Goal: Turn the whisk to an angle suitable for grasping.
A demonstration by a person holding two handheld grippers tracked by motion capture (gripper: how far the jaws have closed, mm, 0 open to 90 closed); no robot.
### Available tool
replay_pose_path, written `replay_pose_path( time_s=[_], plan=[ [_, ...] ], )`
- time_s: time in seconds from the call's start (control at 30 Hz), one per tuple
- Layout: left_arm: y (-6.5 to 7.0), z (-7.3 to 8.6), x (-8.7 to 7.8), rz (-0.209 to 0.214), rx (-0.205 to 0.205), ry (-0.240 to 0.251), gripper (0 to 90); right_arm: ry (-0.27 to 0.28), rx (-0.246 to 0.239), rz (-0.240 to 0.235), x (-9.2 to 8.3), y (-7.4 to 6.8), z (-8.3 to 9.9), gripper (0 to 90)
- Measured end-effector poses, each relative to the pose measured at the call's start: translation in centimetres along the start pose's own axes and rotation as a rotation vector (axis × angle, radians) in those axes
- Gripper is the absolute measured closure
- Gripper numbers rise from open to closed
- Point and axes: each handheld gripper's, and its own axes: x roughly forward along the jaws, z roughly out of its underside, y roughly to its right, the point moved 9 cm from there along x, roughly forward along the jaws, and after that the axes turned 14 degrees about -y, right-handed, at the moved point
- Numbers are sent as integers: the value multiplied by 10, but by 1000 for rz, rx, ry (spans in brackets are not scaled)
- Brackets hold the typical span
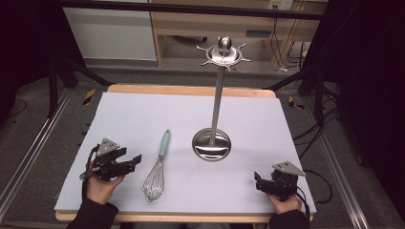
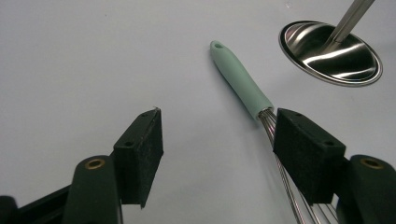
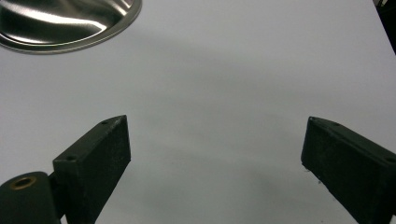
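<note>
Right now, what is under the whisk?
The whisk lies flat on the pale sheet that covers the table. Nothing else shows beneath it. The sheet hides the tabletop itself, apart from its wooden edge.

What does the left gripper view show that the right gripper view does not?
Left gripper view alone: the whisk, with its mint-green handle and wire loops running past one pad of the open left hand-held gripper. Right gripper view alone: the open right hand-held gripper over bare white table. Both: the shiny round base of the utensil stand.
</note>
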Motion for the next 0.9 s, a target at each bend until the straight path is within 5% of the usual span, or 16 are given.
replay_pose_path(
  time_s=[0.9],
  plan=[
    [25,-43,7,38,56,-60,313,-20,-2,-24,0,-3,2,83]
  ],
)
